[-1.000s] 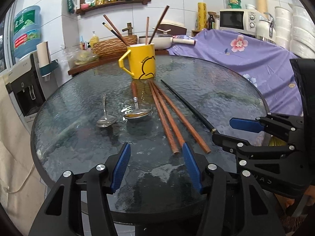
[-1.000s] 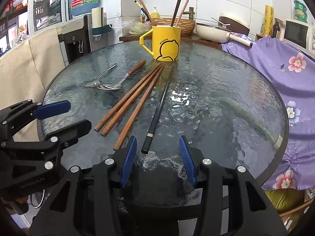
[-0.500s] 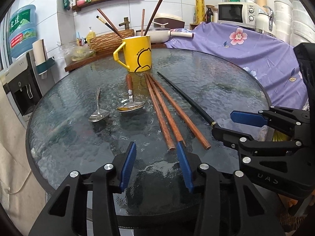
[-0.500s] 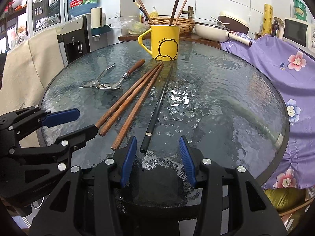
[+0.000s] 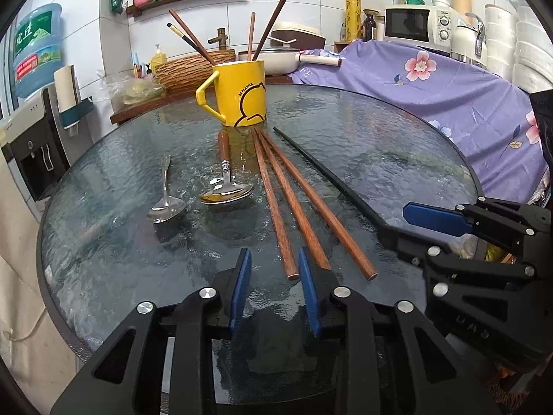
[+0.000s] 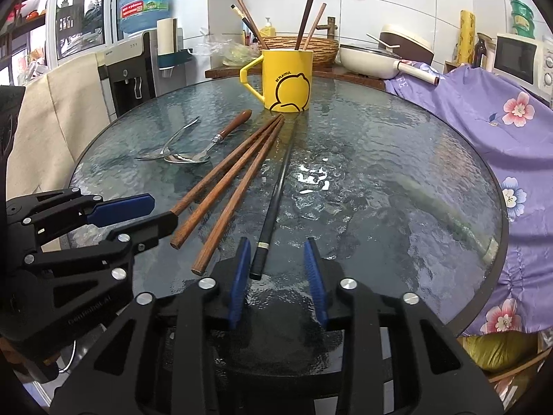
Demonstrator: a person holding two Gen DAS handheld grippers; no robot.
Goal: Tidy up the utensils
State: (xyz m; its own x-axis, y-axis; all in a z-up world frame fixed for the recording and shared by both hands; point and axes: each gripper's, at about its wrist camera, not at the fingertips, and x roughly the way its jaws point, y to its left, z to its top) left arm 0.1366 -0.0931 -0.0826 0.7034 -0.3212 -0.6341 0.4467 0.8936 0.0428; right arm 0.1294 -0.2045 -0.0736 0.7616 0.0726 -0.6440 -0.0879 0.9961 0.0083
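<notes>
Glass round table [image 5: 380, 145], textured top, carries all the utensils.

Left wrist view: yellow mug [image 5: 238, 95] stands at the far side with several chopsticks upright in it. Three brown wooden chopsticks [image 5: 293, 204] lie fanned from the mug toward the near edge; one black chopstick [image 5: 325, 173] lies to their right. Metal spoon [image 5: 166, 204] and wooden-handled spoon [image 5: 226, 190] lie to the left, bowls near. Left gripper [image 5: 273, 290] sits low at the near edge; its jaws have just been closing and now stand narrow, nothing pressed between the pads. The leftmost brown chopstick's near tip lies just ahead of the gap.

Right wrist view: right gripper [image 6: 278, 278] sits low at the near edge; its jaws have just been closing, narrow, not clamped. The black chopstick's [image 6: 276, 200] near end lies between the pads, close to the left pad. Brown chopsticks [image 6: 228, 186] lie to its left, mug [image 6: 287, 81] far.
</notes>
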